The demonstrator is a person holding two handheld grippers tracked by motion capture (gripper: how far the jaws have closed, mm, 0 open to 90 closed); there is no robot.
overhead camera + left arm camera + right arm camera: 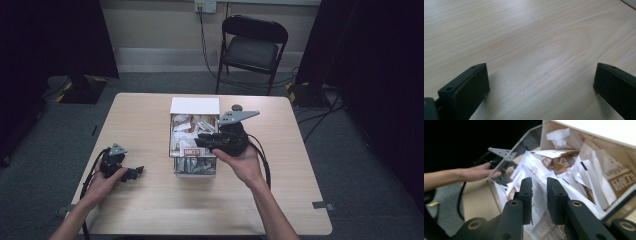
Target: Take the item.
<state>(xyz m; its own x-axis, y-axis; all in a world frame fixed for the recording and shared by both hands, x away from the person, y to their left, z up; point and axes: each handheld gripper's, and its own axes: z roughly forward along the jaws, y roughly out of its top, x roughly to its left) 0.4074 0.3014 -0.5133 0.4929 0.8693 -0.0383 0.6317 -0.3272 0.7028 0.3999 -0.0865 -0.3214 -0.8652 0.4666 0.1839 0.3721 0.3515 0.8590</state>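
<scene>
The paper packets (564,175) lie in a heap inside a clear box (195,169) w/ a white lid part at the far end, in the middle of the table (150,210). They are white and brown sachets, mixed up, some flat, some tipped on edge. In the right gripper view the nearest white packet (537,195) lies right under and just past the tips of the right tongs (539,185), and its long side seems to run about the same way the tongs point.

The right tongs (198,141) hang over the box, pointing across it toward the person's left and tilted down into the heap. The two jaws stand close, w/ a thin gap between them, and nothing sits in that gap. So they are nearly together but hold no packet yet.

The left tongs (137,171) are well apart from the box, low over bare table at the person's left. In the left gripper view their jaws stand wide apart w/ just wood between them.

So the right hand (245,165) is much the nearer one. Best guess: the pick is a short dip down and fwd from the right tongs, and the jaws likely need to spread a bit more first to take a packet's edge.
</scene>
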